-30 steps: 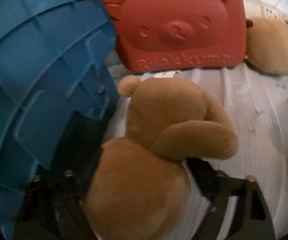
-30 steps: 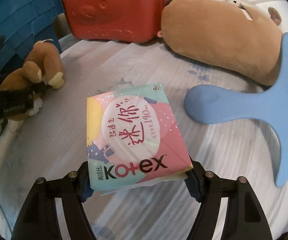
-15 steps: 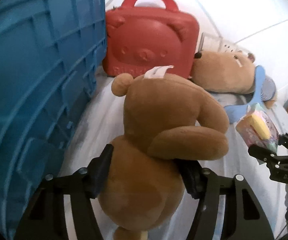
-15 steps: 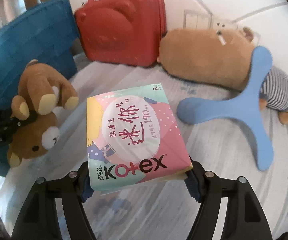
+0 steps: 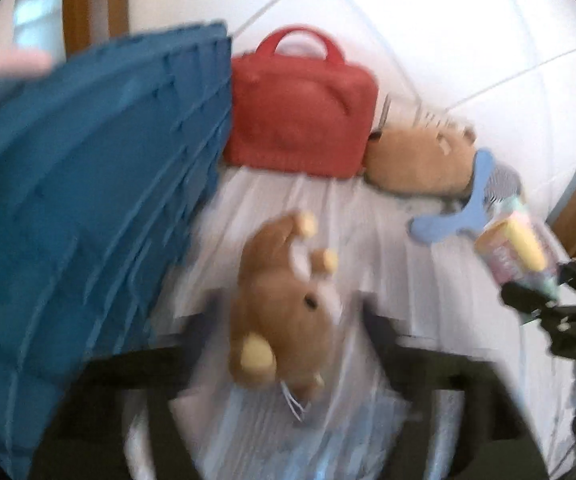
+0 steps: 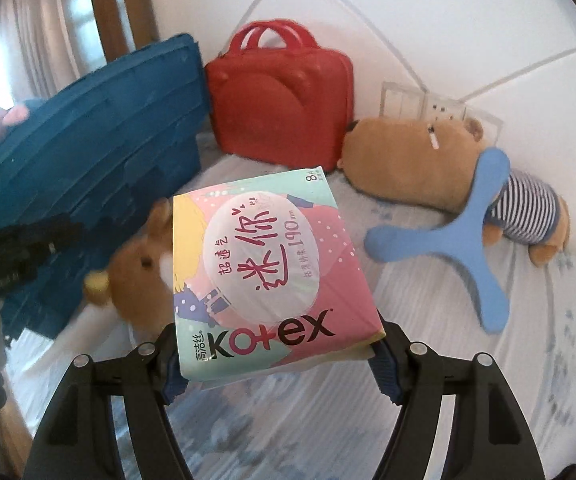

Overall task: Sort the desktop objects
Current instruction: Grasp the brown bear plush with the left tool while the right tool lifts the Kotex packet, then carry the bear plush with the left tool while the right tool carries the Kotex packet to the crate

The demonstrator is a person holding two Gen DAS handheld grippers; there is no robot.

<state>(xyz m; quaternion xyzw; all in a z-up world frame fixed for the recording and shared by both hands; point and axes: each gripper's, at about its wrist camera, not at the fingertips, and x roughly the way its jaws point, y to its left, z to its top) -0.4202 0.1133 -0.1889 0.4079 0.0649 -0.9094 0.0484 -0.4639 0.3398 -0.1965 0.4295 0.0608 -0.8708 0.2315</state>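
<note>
Two of our right gripper (image 6: 276, 360) fingers are pinching the Kotex pack (image 6: 266, 276) between them. Our left gripper (image 5: 288, 344) is blurring, fingers spread, with the small bear (image 5: 284, 300) lying between them; we cannot tell whether they touch.

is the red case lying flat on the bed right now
No. In the right wrist view the red case stands upright against the wall, its handles on top, between the blue crate and the big plush bear.

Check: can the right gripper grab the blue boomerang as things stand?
Probably not: the right gripper is shut on the Kotex pack. The boomerang lies partly over the big plush, otherwise unobstructed.
</note>
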